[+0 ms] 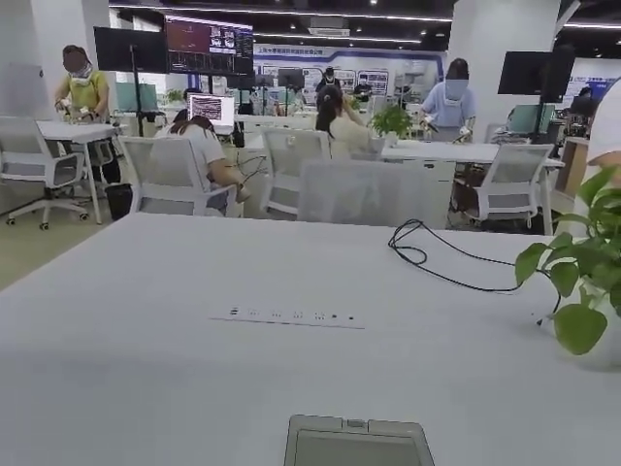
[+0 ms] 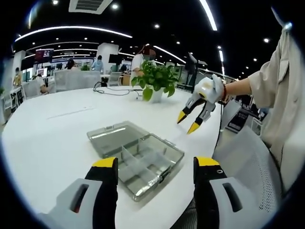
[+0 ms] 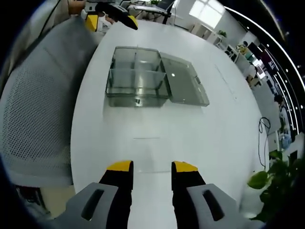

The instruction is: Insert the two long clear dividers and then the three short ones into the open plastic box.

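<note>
— Plainly, what could go wrong from here?

— Clear dividers (image 3: 136,70) against a clear plastic box (image 2: 162,174). The slots look hard to read, so a panel could go in skewed or jam partway. The box also looks light, and a push from either gripper might skate it across the smooth table (image 2: 57,124) or catch the lid (image 2: 112,136), which lies open flat beside it.

— And the fingers?

— On the left gripper (image 2: 155,164) the fingers (image 2: 104,164) are spread wide, empty and touching nothing. The box sits just beyond their tips, in line with the gap. The right gripper (image 3: 151,167) has its fingers (image 3: 183,168) parted less widely, also empty, with the box well ahead of the tips. Some partitions stand inside; how many, I cannot tell.
</note>
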`<state>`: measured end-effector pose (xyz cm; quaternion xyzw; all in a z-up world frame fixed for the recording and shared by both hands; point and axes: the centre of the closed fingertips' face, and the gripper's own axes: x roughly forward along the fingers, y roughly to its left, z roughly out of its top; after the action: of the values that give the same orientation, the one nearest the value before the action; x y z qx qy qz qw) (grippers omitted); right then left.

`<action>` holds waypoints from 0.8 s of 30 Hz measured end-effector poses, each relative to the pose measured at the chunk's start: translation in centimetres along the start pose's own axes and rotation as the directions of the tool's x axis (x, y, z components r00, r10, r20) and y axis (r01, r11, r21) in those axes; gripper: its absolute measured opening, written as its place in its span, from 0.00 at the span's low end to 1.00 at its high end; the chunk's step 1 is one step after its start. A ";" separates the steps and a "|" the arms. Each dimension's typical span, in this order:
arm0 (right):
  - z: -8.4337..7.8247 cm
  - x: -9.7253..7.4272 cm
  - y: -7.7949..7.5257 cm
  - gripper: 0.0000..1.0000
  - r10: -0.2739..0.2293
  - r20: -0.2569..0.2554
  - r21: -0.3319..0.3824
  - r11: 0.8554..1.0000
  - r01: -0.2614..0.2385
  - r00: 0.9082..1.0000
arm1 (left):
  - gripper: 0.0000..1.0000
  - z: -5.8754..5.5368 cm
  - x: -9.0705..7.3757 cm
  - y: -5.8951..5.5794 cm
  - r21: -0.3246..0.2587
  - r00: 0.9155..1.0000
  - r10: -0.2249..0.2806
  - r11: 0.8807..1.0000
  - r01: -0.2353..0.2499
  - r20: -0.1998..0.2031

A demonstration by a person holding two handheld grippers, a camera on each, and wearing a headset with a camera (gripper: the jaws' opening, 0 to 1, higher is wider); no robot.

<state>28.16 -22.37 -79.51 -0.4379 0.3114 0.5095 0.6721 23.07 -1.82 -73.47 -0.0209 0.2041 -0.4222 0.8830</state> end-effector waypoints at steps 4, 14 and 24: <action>2.3 -0.3 0.1 0.32 -0.018 0.046 -0.032 0.999 0.020 0.999 | 0.62 0.0 0.1 -0.2 -0.018 1.000 -0.003 1.000 0.003 0.003; 8.4 -0.4 0.6 0.32 -0.046 0.173 -0.097 0.993 0.063 0.984 | 0.55 0.5 0.3 -0.6 -0.108 0.999 -0.014 0.994 0.019 0.043; 13.2 0.0 1.3 0.32 -0.039 0.271 -0.132 0.988 0.077 0.962 | 0.47 1.2 0.8 -0.7 -0.185 0.996 -0.014 0.982 0.030 0.085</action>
<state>26.55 -10.35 -74.26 -0.4203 0.1680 0.5649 0.6900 23.45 -3.01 -72.49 -0.1229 0.2055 -0.4099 0.8801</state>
